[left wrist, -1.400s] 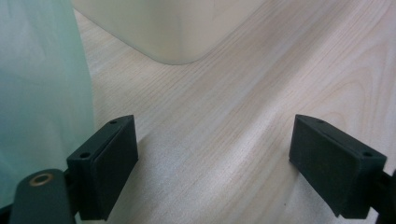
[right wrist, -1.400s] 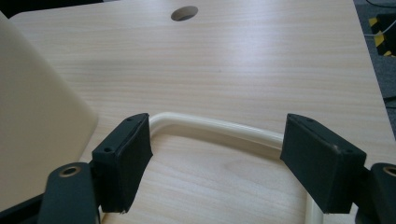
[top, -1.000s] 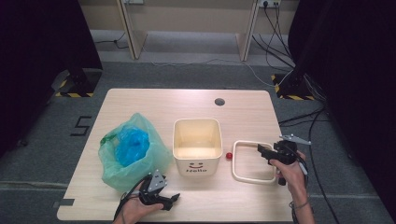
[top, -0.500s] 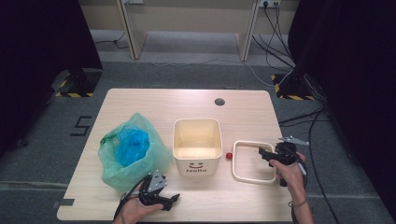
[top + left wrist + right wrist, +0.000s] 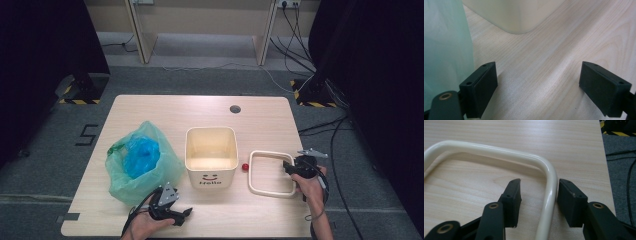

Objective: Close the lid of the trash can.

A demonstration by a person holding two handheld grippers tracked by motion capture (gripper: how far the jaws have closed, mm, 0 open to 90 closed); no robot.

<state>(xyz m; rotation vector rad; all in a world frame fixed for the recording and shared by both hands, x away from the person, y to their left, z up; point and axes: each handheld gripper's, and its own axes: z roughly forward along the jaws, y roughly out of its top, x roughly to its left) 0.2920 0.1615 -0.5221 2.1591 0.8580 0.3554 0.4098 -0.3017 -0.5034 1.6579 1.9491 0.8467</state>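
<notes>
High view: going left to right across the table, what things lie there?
Green plastic bag with blue contents → cream bin with a smiley face → small red ball → cream square frame → right claw, its jaws astride the frame's right side.

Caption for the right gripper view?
Hand-held gripper straddling the cream frame on the wooden table, jaws closing, not yet gripping.

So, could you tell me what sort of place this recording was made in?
Probably a lab or test room set up for recording: a lone wooden table on grey carpet, hazard-striped stand bases beside it, and cables trailing to wall sockets.
</notes>
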